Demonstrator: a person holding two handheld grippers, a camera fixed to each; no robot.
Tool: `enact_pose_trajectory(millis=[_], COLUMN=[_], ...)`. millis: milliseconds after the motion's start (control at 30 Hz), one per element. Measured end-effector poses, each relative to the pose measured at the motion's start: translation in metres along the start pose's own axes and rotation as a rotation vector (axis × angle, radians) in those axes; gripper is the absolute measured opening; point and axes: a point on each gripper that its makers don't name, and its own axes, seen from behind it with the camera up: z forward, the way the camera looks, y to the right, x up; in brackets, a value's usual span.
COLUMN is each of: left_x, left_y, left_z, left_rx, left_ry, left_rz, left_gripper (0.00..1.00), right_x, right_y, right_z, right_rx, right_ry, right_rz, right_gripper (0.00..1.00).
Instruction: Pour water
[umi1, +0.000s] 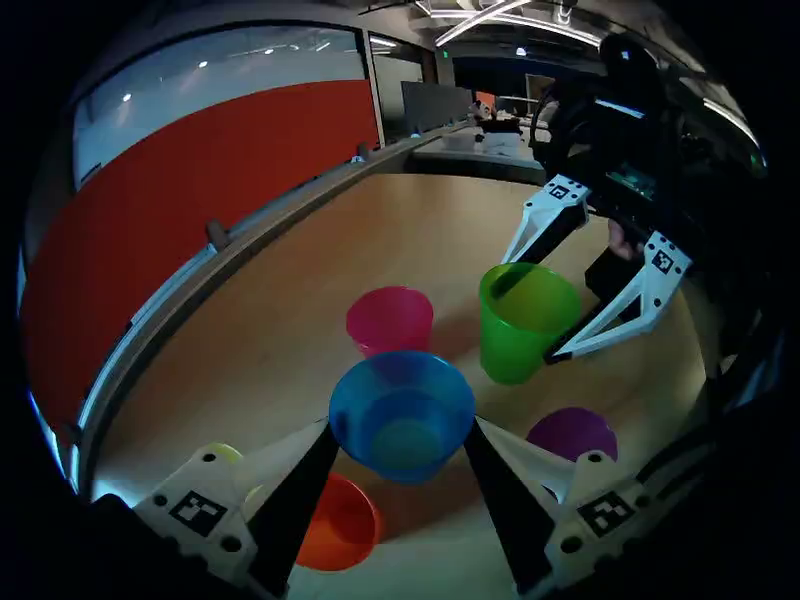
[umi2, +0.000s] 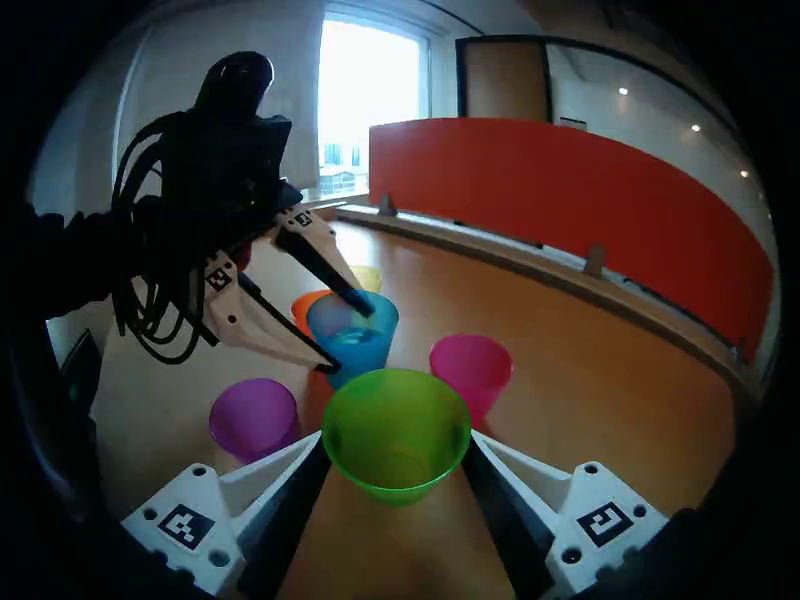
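A translucent blue plastic cup (umi1: 402, 415) sits upright between the jaws of the left gripper (umi1: 400, 432), its open mouth facing the camera. The jaws pinch it, one finger pressed on each side. A translucent green plastic cup (umi2: 397, 432) is pinched the same way by the right gripper (umi2: 397, 447), upright, with a finger against each flank. Whether either cup holds water cannot be told for certain.

In the left gripper view, a pink cup (umi1: 390, 318) stands straight ahead of the jaws, just beyond the blue one. The green cup is farther ahead and to the right of the jaws, with the other gripper's white fingers on either side of it. A purple cup (umi1: 572, 432) stands just outside the right finger. An orange cup (umi1: 340, 520) lies below the jaws beside the left finger, partly hidden by it.

In the right gripper view, the blue cup is ahead of the jaws and slightly left, near the green cup's rim. The pink cup is ahead and to the right, and the purple cup is just outside the left finger. A yellow cup (umi2: 368, 277) stands beyond the blue one, next to the orange cup.

All the cups are over a light wooden table (umi1: 300, 300). A red partition (umi1: 200, 180) runs along its far edge.
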Motion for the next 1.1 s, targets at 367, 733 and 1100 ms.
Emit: enact_pose_trajectory(millis=[367,733,1100], left_x=[0.017,0.035,0.037], left_y=[-0.006,-0.012,-0.016], left_z=[-0.032,-0.064,-0.091], left_rx=[0.058,0.112,0.158], left_ry=[0.093,0.180,0.229], left_rz=[-0.032,-0.071,-0.087], left_gripper=[0.85,0.85,0.85], right_x=[0.023,0.043,0.068], right_y=[-0.009,-0.018,-0.026], right_z=[-0.014,-0.023,-0.027], right_rx=[-0.009,-0.010,-0.011], right_ry=[0.034,0.071,0.134], right_rz=[-0.028,-0.050,-0.058], right_gripper=[0.90,0.90,0.90])
